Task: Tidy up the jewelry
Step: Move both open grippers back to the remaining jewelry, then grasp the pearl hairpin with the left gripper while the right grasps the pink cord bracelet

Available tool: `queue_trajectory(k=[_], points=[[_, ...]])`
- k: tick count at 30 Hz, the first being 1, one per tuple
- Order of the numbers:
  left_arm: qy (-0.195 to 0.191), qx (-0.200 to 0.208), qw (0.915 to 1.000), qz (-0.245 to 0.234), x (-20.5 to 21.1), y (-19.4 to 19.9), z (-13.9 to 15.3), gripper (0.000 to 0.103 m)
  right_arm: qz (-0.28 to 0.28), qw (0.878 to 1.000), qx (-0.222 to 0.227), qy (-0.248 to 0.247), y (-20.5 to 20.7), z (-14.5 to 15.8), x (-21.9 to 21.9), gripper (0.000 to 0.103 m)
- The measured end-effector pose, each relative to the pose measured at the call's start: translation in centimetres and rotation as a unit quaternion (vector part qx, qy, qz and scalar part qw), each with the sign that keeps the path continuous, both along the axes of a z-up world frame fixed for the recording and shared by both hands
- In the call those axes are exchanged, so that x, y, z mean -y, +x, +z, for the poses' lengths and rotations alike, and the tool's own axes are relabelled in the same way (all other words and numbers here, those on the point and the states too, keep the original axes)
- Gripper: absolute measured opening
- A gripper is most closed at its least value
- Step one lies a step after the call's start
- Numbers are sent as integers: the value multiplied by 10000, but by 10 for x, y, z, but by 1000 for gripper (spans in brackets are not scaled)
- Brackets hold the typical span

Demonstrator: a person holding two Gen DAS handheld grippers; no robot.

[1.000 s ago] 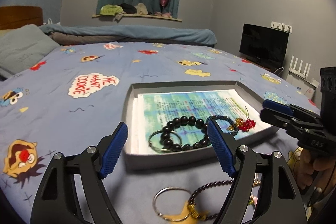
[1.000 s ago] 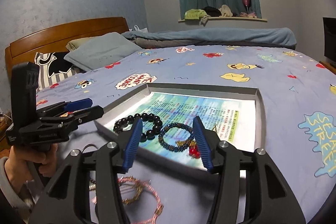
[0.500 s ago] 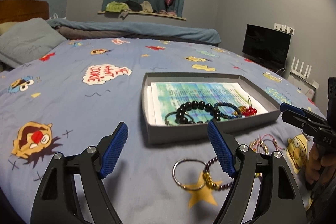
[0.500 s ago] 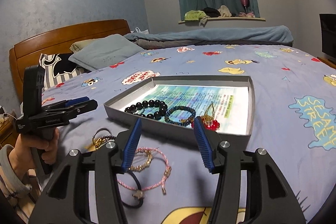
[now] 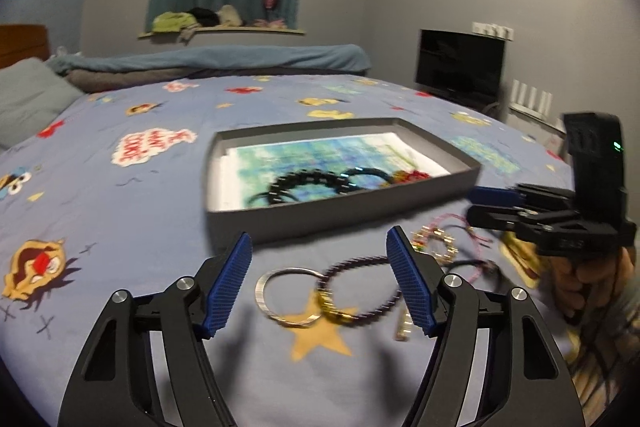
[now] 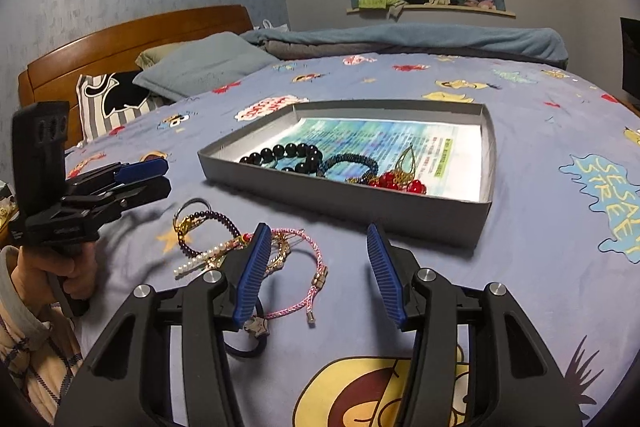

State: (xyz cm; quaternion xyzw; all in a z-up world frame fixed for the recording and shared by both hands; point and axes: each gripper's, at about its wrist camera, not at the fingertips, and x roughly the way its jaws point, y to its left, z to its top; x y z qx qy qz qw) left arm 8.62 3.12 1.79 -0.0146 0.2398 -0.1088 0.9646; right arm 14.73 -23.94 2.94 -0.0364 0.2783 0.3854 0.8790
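Observation:
A grey shallow box (image 5: 344, 215) (image 6: 340, 197) lies on the bed and holds a black bead bracelet (image 6: 288, 157), a blue bead bracelet (image 6: 350, 163) and a red bead charm (image 6: 396, 181). Loose jewelry lies in front of it: a silver ring (image 5: 286, 291), a dark bead bracelet (image 5: 360, 285) (image 6: 208, 229), a pink cord bracelet (image 6: 308, 267), a pearl strand (image 6: 200, 261). My left gripper (image 5: 318, 283) is open and empty, above the ring and dark bracelet. My right gripper (image 6: 316, 267) is open and empty, beside the pink bracelet.
The blue cartoon bedspread (image 6: 560, 227) covers the bed. Pillows (image 6: 200, 67) and a wooden headboard (image 6: 132, 35) are at the far left. A TV (image 5: 460, 71) stands to the right. A folded blanket (image 5: 220, 61) lies at the far side.
Both grippers have pulled back from over the box toward the near side. The loose jewelry in front of the box has come into view under them. Both stay open.

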Motion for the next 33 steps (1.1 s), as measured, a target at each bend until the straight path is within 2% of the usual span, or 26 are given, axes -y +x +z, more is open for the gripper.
queue_trajectory(k=[2,8,10,11,14,20,23,24,25,28,29,33], points=[[61,-19,9999,-118,7,-2,-2,69,33,10000,-51,-33,1,-2,-1,45],[192,-134,9990,-382,27,-15,-10,68,105,9998,-102,-104,-1,-5,-3,43],[276,-266,9978,-534,37,-21,-16,62,118,9998,-117,-139,-1,-5,-3,41],[321,-353,9971,-596,40,-22,-19,54,127,9997,-133,-156,-1,-6,-4,39],[539,-565,9949,-634,50,-19,-29,44,132,9997,-133,-160,-2,-6,-4,39],[499,-804,9942,-515,51,-7,-33,39,159,9994,-164,-272,-2,-9,-7,36],[591,-842,9930,-582,57,-4,-35,21,169,9991,-215,-316,-2,-10,-9,29],[647,-848,9924,-616,59,-4,-35,12,175,9991,-225,-323,-1,-10,-9,26],[733,-878,9912,-667,62,-3,-37,8,185,9990,-232,-335,-1,-10,-10,24],[782,-820,9913,-664,63,-6,-37,6,231,9988,-220,-376,-2,-11,-12,14],[761,-787,9919,-646,62,-7,-36,6,256,9988,-202,-368,-3,-11,-12,7],[649,-566,9945,-597,57,-12,-28,6,288,9993,32,-247,-11,-3,-9,6]])
